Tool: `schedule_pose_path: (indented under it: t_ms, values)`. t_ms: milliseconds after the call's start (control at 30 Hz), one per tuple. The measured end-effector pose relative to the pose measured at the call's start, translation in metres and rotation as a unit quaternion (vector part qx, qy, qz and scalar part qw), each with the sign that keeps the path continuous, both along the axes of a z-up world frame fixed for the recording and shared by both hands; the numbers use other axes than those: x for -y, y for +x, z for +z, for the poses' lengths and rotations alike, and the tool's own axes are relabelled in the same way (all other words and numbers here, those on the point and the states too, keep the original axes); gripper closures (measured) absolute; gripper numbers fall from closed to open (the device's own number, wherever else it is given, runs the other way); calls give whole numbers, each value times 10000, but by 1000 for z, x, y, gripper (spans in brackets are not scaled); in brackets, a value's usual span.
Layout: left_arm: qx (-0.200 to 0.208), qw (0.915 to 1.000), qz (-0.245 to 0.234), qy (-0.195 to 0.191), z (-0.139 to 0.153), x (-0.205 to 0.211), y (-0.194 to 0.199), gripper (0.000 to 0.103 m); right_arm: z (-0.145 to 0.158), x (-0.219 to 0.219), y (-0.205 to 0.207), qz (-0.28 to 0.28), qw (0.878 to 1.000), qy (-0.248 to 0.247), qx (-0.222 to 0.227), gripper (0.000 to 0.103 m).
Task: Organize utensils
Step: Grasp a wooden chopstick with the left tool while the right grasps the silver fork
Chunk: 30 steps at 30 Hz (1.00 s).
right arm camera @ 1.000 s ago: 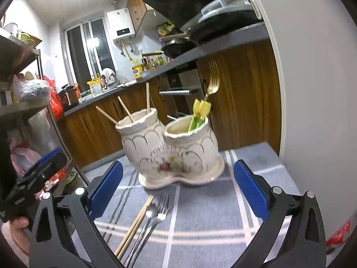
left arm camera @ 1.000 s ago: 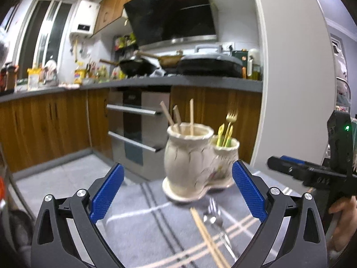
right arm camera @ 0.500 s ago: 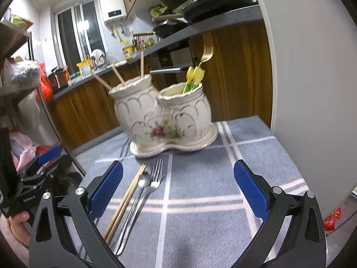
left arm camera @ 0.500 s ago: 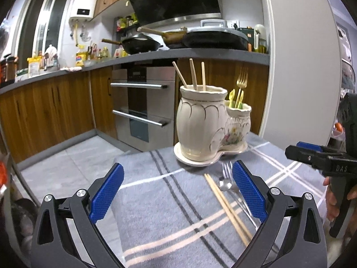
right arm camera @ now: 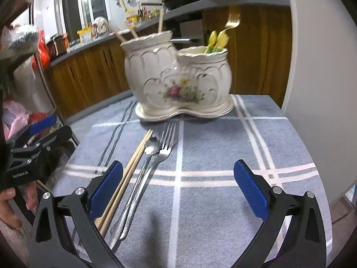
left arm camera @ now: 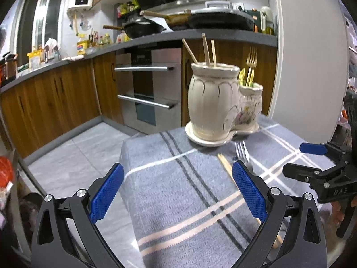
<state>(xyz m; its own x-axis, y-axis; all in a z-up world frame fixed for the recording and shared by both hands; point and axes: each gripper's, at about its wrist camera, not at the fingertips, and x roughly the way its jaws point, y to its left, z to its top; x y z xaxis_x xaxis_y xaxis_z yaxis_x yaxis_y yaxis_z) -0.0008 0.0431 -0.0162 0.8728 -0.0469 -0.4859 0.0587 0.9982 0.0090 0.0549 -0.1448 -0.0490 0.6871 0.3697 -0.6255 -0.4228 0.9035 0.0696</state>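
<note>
A cream ceramic double-pot holder (right arm camera: 178, 80) stands at the far side of a grey plaid cloth (right arm camera: 223, 156); it also shows in the left wrist view (left arm camera: 214, 102). Chopsticks stand in its taller pot, a gold fork (right arm camera: 232, 22) and yellow-green utensils in the lower one. On the cloth lie a pair of wooden chopsticks (right arm camera: 133, 163), a spoon (right arm camera: 151, 147) and a silver fork (right arm camera: 165, 143). My right gripper (right arm camera: 178, 189) is open and empty, just before them. My left gripper (left arm camera: 178, 189) is open and empty over the cloth's left part, chopsticks (left arm camera: 225, 167) and fork (left arm camera: 242, 151) to its right.
A white wall or pillar (right arm camera: 323, 67) borders the table's right side. The table's left edge (left arm camera: 125, 178) drops to a tiled floor. Kitchen cabinets and an oven (left arm camera: 147, 93) stand behind. Shelves with bags (right arm camera: 22, 67) are to the left.
Both grippers have dropped lower and tilted down toward the cloth. The loose utensils now lie closer to the right gripper's fingers. Both stay open.
</note>
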Motion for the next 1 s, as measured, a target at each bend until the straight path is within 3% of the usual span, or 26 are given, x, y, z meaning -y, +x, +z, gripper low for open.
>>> schedule_pose_path:
  t_ms: [200, 267, 333, 400, 500, 1000]
  values:
    - [-90, 9999, -71, 47, -3, 1, 1, 6, -8, -12, 3, 34, 9993, -343, -115, 6]
    - [-97, 9999, -64, 55, -3, 2, 2, 6, -10, -15, 7, 49, 9986, -478, -207, 20]
    - [-117, 9999, -53, 23, -3, 1, 2, 6, -14, -19, 12, 112, 9975, -556, -414, 42]
    - [-134, 9999, -64, -32, -4, 1, 3, 6, -16, -24, 15, 189, 9967, -521, -593, 58]
    - [-153, 9998, -93, -69, -4, 2, 5, 6, -18, -33, 18, 276, 9955, -574, -698, 73]
    - [-178, 9997, -162, -18, -6, 5, 5, 6, -21, -50, 29, 416, 9915, -781, -954, 90]
